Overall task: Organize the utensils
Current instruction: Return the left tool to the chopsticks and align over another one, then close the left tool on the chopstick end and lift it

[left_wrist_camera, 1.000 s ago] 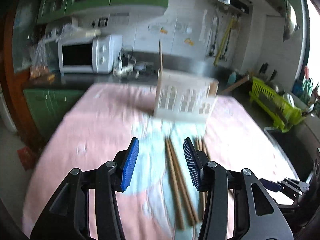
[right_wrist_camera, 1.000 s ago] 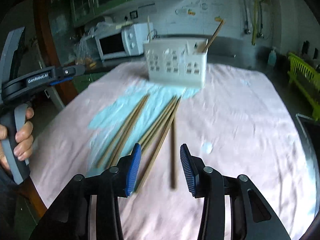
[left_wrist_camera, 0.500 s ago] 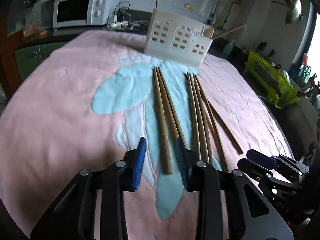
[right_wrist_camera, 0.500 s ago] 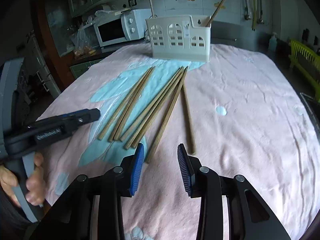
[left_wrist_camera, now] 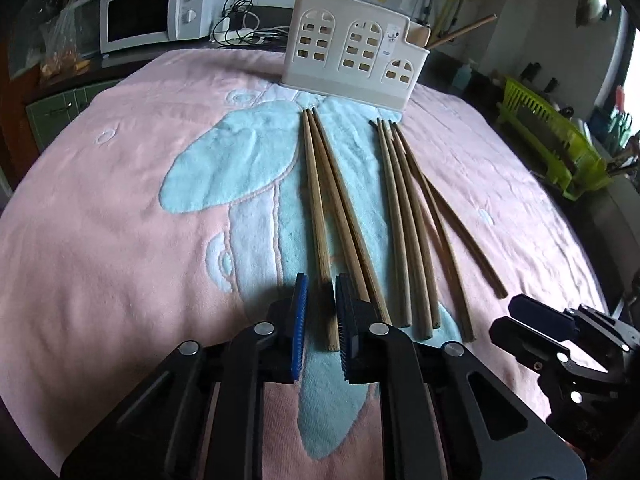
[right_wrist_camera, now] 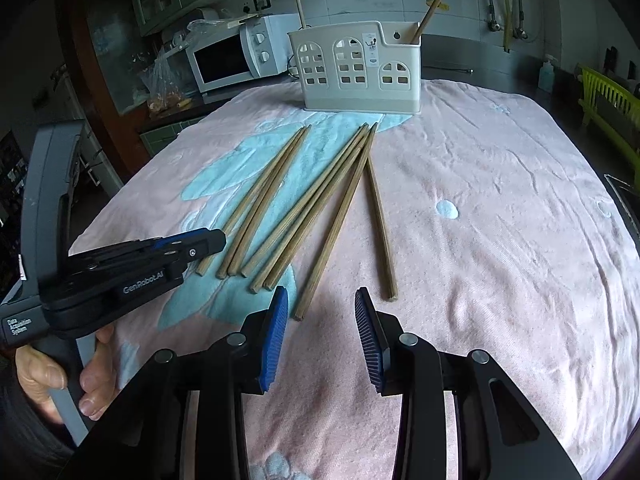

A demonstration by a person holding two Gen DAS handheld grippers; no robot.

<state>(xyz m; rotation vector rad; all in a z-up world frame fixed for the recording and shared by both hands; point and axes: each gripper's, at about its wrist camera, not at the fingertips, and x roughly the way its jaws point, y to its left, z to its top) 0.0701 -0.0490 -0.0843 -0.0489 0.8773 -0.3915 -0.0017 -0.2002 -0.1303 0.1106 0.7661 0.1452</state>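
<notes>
Left to right, mostly off the left wrist view.

Far left: microwave (left_wrist_camera: 154, 16) on the back counter, not part of the job.

Left tool (left_wrist_camera: 320, 320): low over the pink towel (left_wrist_camera: 100, 208) covering the desk, jaws narrowed around the near end of the leftmost chopstick (left_wrist_camera: 318, 224). Small gaps show on both sides of the stick, so I'd call it straddling, not clamped; the jaws are partly open. Coming in at the butt end makes sense, since that end lies nearest and lets the stick be lifted tip-down into the holder. Two more sticks lie touching just beside it, so the right finger (left_wrist_camera: 347, 332) risks catching the neighbour.

Centre back: white holder (left_wrist_camera: 352, 60) stands upright at the far edge of the towel, near the chopstick tips. At least two sticks are already in it, one upright at the left end, one leaning out at the right. Compartment layout inside is hidden by the wall.

Right of centre: second bundle of loose chopsticks (left_wrist_camera: 412, 232), fanned, tips toward the holder. Exact count unclear where they overlap.

Right tool (right_wrist_camera: 322, 320): jaws wide apart, holding nothing, just short of the near stick ends. Probably waiting its turn.

Far right: green dish rack (left_wrist_camera: 552, 136), cut off by the frame edge.
</notes>
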